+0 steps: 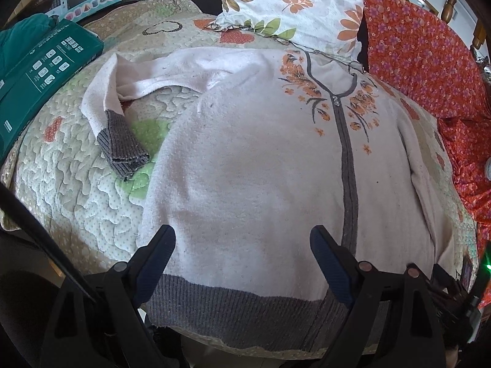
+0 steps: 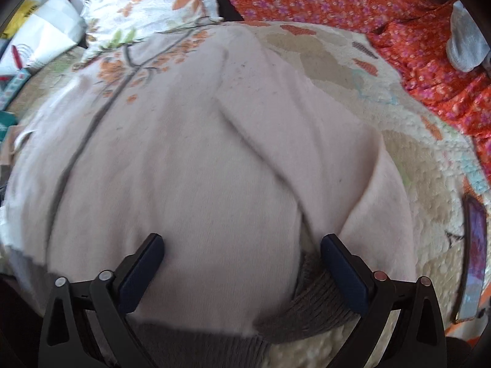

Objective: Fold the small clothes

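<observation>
On a quilted bedspread (image 1: 76, 190) we log one pale pink zip cardigan (image 1: 245, 168), spread flat, front up; one sleeve (image 1: 110, 104) folded toward nine o'clock. Left gripper (image 1: 242, 245) and right gripper (image 2: 242, 254): jaws wide apart over the hem, nothing held. Floral pillow (image 1: 291, 3) at twelve o'clock.

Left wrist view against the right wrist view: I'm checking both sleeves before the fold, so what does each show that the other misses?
Only the left wrist view shows the sleeve with the grey cuff lying bent on the quilt, and the green box. Only the right wrist view shows the other sleeve lying along the body, its cuff near the hem. Both show the pink zip cardigan, the floral pillow and the red cloth.
</observation>
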`<action>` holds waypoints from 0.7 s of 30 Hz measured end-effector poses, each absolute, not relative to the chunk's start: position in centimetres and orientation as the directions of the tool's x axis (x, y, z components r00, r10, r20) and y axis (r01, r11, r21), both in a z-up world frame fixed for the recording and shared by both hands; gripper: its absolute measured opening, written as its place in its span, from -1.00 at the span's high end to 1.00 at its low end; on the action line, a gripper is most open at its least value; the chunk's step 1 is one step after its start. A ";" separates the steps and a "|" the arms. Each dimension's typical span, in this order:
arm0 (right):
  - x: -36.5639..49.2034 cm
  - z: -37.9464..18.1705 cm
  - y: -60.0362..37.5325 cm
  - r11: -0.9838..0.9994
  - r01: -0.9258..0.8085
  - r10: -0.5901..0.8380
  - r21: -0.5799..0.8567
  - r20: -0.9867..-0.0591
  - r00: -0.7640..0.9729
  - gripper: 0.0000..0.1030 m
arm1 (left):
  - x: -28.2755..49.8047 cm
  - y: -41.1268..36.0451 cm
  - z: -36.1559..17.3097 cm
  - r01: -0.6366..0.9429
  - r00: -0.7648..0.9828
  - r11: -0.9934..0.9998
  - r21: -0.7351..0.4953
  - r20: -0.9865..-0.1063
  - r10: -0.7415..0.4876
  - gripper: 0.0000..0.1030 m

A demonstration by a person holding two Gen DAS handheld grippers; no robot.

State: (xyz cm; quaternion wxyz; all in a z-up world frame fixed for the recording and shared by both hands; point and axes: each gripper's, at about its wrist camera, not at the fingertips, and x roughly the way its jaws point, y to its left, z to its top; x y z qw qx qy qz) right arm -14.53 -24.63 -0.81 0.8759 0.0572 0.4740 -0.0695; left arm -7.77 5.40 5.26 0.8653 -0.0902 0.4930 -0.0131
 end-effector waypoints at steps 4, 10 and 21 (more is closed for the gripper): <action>-17.1 2.1 -27.6 0.968 0.153 0.059 0.198 -0.777 0.627 -0.76 | -7.5 5.2 5.4 -0.069 0.521 0.986 -0.151 -0.848 -0.093 -0.72; -16.6 5.4 -34.8 0.947 0.257 -0.029 0.195 -0.743 0.669 -0.76 | -7.4 5.1 5.3 -0.064 0.524 0.986 -0.154 -0.846 -0.098 -0.72; -11.8 0.4 -37.8 0.925 0.325 0.000 0.196 -0.857 0.515 0.69 | -8.4 6.2 6.3 -0.072 0.551 0.988 -0.134 -0.831 -0.073 -0.72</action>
